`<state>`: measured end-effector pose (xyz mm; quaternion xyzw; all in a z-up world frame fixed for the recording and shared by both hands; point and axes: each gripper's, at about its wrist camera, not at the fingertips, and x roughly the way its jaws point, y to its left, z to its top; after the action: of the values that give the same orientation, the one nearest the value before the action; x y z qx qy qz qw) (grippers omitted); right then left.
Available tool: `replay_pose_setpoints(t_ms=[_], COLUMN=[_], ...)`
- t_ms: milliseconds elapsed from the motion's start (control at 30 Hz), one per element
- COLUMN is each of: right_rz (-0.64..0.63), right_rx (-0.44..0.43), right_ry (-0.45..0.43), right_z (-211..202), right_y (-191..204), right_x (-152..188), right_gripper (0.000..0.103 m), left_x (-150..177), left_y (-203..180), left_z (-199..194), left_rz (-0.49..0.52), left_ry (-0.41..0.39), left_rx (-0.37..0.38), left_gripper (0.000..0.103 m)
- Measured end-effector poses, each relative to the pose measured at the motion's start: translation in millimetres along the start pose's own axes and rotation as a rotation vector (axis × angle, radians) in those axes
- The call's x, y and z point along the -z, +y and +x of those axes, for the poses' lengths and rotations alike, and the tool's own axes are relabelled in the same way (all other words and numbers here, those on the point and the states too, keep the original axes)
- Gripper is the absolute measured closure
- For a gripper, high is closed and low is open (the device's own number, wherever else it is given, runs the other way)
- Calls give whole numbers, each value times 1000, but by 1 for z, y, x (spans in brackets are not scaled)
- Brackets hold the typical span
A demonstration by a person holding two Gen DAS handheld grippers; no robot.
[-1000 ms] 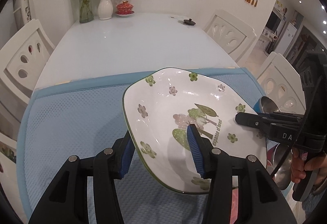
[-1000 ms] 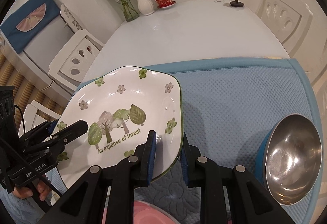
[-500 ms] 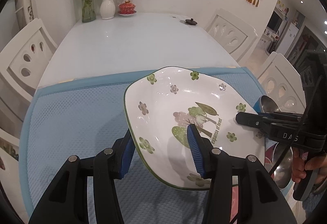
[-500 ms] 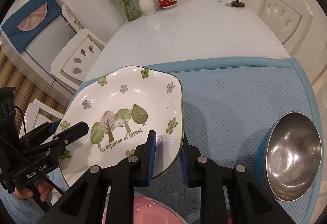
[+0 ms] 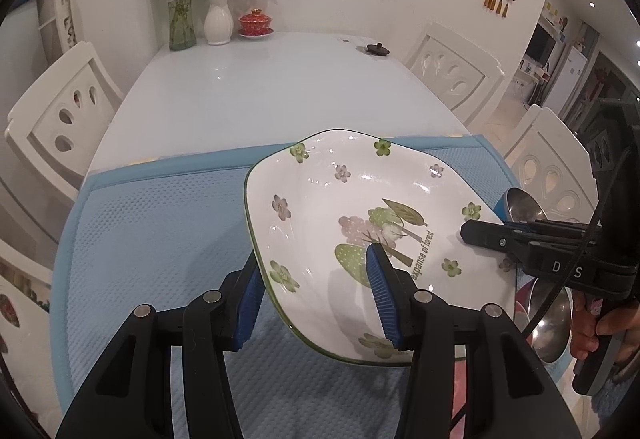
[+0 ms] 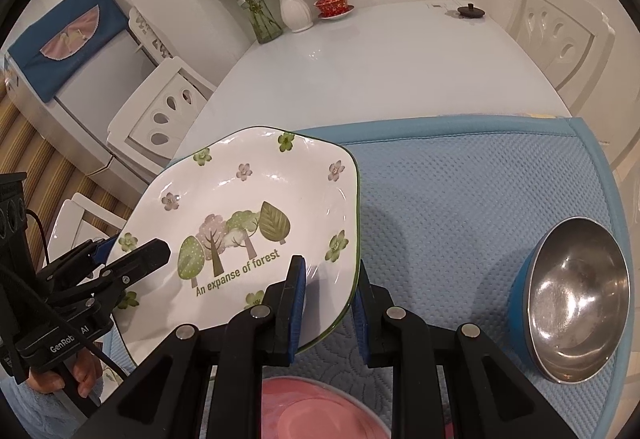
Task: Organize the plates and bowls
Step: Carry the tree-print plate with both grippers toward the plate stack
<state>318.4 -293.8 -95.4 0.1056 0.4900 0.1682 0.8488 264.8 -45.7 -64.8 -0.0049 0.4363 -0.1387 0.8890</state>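
A white square plate (image 5: pixel 344 207) with green trees and small flowers hangs tilted above the blue mat (image 5: pixel 160 239), held from both sides. My left gripper (image 5: pixel 314 263) is shut on its near left rim, one blue pad under the plate and one inside it. From the right my right gripper (image 5: pixel 468 233) reaches in. In the right wrist view the plate (image 6: pixel 248 199) sits left of centre. My right gripper (image 6: pixel 330 271) is shut on its near right rim. The left gripper (image 6: pixel 136 251) clamps the plate's far left edge.
A steel bowl (image 6: pixel 576 299) with a blue outside stands on the mat (image 6: pixel 480 199) at the right. A pink plate (image 6: pixel 316 411) lies under the right gripper. Vases (image 5: pixel 218 19), a red lidded cup (image 5: pixel 256 25) and a black lid (image 5: pixel 378 49) stand at the table's far end. White chairs surround the table.
Hardly anything differs. The plate, in both grippers throughout, has drifted very slightly, and a little more of the pink plate shows below the right gripper.
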Motion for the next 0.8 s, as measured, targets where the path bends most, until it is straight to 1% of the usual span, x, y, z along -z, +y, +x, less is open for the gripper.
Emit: replay_pose_setpoints(t_ms=[167, 333, 567, 800], right_rz=[-3, -1, -24, -37], right_rx=[-14, -33, -39, -60], right_ry=[-6, -4, -19, -19], right_z=[-7, -9, -21, -27], right_y=[5, 12, 32, 48], right_x=[6, 14, 26, 40], right_gripper=[82, 82, 82, 82], left_x=[4, 12, 26, 42], left_y=[2, 3, 8, 14], left_z=[-13, -25, -46, -63], left_rz=[-3, 22, 10, -8], left_ry=[-19, -30, -56, -60], left_rx=[-9, -39, -47, -58], left_gripper=[57, 57, 57, 57])
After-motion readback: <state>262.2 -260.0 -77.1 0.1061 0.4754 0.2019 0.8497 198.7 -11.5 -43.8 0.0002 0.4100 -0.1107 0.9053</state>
